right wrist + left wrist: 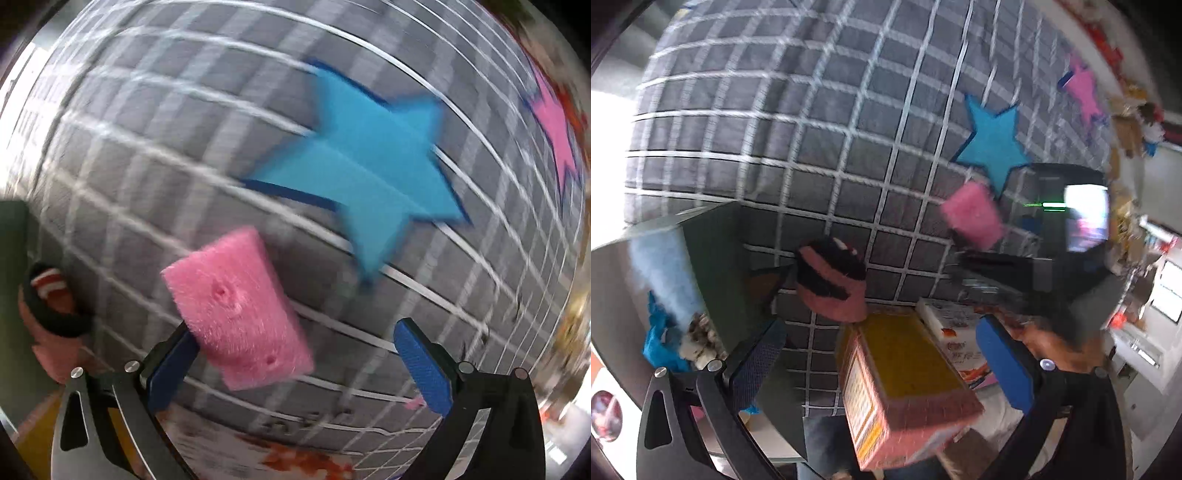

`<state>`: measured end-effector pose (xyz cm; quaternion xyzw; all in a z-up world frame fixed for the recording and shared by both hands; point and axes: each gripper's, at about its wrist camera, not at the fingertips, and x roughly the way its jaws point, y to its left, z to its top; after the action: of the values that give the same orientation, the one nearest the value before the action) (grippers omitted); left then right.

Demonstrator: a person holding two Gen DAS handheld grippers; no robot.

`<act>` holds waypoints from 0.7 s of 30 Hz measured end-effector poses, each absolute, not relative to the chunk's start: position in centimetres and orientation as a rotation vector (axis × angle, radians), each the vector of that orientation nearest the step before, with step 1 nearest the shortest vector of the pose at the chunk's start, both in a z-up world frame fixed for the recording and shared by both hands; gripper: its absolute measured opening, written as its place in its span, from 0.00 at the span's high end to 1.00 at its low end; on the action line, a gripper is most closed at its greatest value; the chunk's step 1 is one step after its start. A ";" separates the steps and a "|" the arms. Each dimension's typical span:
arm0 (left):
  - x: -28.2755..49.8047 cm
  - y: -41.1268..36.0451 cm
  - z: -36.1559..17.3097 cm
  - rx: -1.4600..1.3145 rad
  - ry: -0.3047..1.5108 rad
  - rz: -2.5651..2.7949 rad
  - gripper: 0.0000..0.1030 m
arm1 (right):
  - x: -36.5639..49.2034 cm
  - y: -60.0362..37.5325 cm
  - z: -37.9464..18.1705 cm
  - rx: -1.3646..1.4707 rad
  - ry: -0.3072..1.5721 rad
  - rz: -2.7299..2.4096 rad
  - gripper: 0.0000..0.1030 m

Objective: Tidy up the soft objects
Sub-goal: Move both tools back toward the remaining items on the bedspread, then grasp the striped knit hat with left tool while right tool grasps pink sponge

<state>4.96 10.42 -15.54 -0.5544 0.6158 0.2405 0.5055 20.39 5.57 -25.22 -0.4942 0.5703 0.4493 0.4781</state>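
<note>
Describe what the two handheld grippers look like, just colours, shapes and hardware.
Both match. The left gripper has black angular metal arms with cut-out slots, round silver bolts at the joints, and flat blue textured pads on its fingers. The right gripper has the same black frame, silver bolts and blue ribbed pads. Seen from the left camera, its body is black with a lit screen and a green light.

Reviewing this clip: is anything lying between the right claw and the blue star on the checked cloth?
Yes. In the right wrist view, the pink sponge block sits just ahead of the open right claw, against its left finger, and the blue star lies beyond it, up and to the right. Past the block, only bare checked cloth shows.
</note>
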 end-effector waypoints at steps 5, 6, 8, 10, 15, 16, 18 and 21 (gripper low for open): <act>6.2 10.4 -20.2 -1.369 1.643 0.567 0.00 | 24.0 4.2 -24.9 -1.037 1.497 1.145 0.00; 6.4 10.4 -20.9 -1.370 1.665 0.565 0.00 | 24.3 4.1 -24.8 -1.027 1.495 1.160 0.00; 6.7 10.1 -22.0 -1.370 1.706 0.564 0.00 | 24.6 3.8 -24.4 -1.027 1.476 1.180 0.00; 7.1 9.9 -22.9 -1.380 1.726 0.553 0.00 | 23.8 4.2 -22.7 -1.014 1.452 1.199 0.00; 7.5 9.5 -25.2 -1.394 1.789 0.546 0.01 | 22.1 6.1 -21.1 -1.079 1.330 1.260 0.00; 7.5 9.5 -25.5 -1.390 1.797 0.549 0.01 | 21.8 6.6 -21.3 -1.082 1.323 1.279 0.00; 6.9 9.7 -26.3 -1.390 1.813 0.570 0.01 | 21.3 7.0 -21.3 -1.069 1.320 1.318 0.00; 6.5 9.4 -27.0 -1.426 1.812 0.546 0.01 | 21.0 7.7 -22.0 -1.099 1.289 1.344 0.02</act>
<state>6.53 9.42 -26.98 -0.5576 0.7085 0.2134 0.3762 21.02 7.73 -22.02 -0.4487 0.5260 0.5485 0.4703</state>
